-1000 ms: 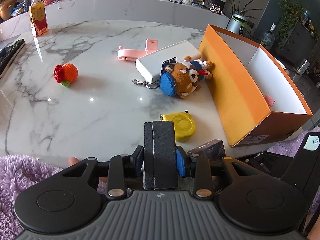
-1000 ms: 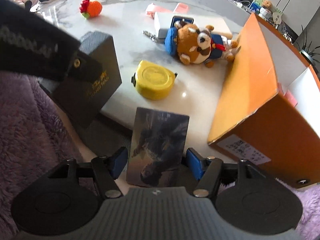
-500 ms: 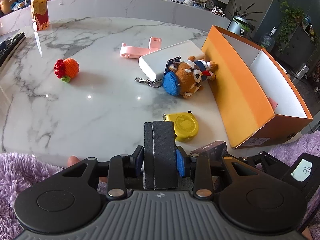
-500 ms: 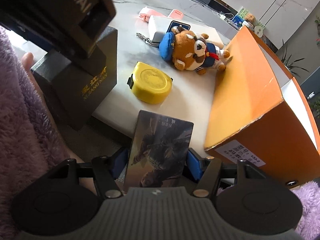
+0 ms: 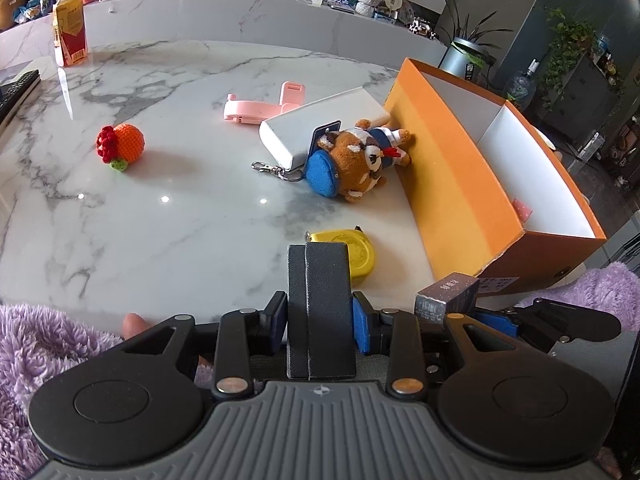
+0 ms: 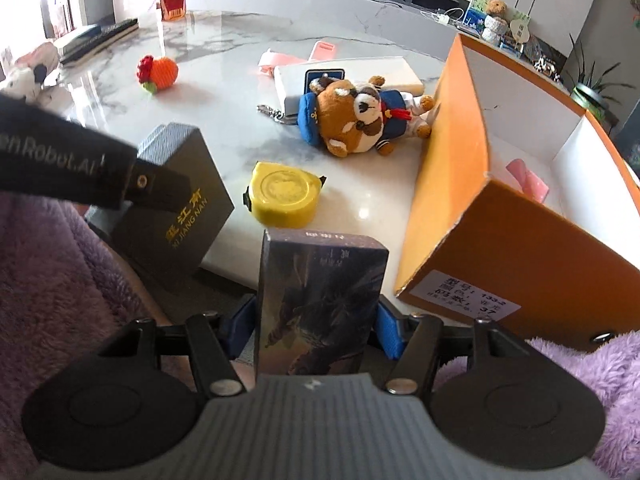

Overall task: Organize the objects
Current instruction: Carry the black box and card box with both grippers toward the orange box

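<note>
My left gripper [image 5: 320,320] is shut on a black textured box [image 5: 322,280], held upright over the near table edge; the right wrist view shows gold lettering on this box [image 6: 180,216]. Just to its right, my right gripper [image 6: 316,320] is shut on a dark box with a printed picture [image 6: 320,280], whose end shows in the left wrist view [image 5: 446,298]. An open orange box [image 5: 452,184] with white inside walls stands at the right, and a pink item [image 6: 528,180] lies in it. A yellow tape measure [image 6: 284,196] lies just beyond both grippers.
A plush bear keychain [image 5: 356,160] leans on a white box [image 5: 320,128] beside the orange box. A pink phone stand [image 5: 260,108] lies behind it, a crochet orange [image 5: 120,144] at left. A drink bottle [image 5: 70,28] and a keyboard [image 5: 16,92] sit far left. Purple fleece sleeves flank the grippers.
My right gripper has risen and rolled level with the picture box still in its jaws, so more of the table shows. The left gripper has stayed in place with the black box.
</note>
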`<action>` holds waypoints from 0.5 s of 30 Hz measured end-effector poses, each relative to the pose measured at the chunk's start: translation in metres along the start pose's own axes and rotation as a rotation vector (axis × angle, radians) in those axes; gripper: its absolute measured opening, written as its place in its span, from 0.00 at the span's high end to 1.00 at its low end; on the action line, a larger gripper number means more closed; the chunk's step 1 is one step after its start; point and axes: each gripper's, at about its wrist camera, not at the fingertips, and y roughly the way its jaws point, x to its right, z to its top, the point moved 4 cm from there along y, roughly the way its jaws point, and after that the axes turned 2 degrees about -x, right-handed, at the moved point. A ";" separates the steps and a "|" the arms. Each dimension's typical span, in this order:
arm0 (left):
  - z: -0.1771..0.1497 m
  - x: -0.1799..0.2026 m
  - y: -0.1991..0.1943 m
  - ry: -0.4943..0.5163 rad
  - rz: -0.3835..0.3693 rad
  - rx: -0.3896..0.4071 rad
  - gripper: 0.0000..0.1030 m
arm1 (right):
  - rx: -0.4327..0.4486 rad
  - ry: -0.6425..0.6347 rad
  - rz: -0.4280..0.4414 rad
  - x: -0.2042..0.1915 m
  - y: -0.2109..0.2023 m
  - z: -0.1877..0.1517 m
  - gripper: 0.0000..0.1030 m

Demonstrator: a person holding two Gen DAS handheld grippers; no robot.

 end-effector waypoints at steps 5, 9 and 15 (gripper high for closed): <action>0.007 0.020 -0.022 0.015 -0.078 0.031 0.62 | 0.048 0.075 0.076 0.012 -0.042 0.004 0.38; 0.023 0.044 -0.041 0.046 -0.138 0.055 0.62 | 0.086 0.138 0.140 0.038 -0.075 0.014 0.38; 0.059 0.091 -0.055 0.093 -0.247 0.086 0.62 | 0.120 0.235 0.210 0.097 -0.115 0.028 0.38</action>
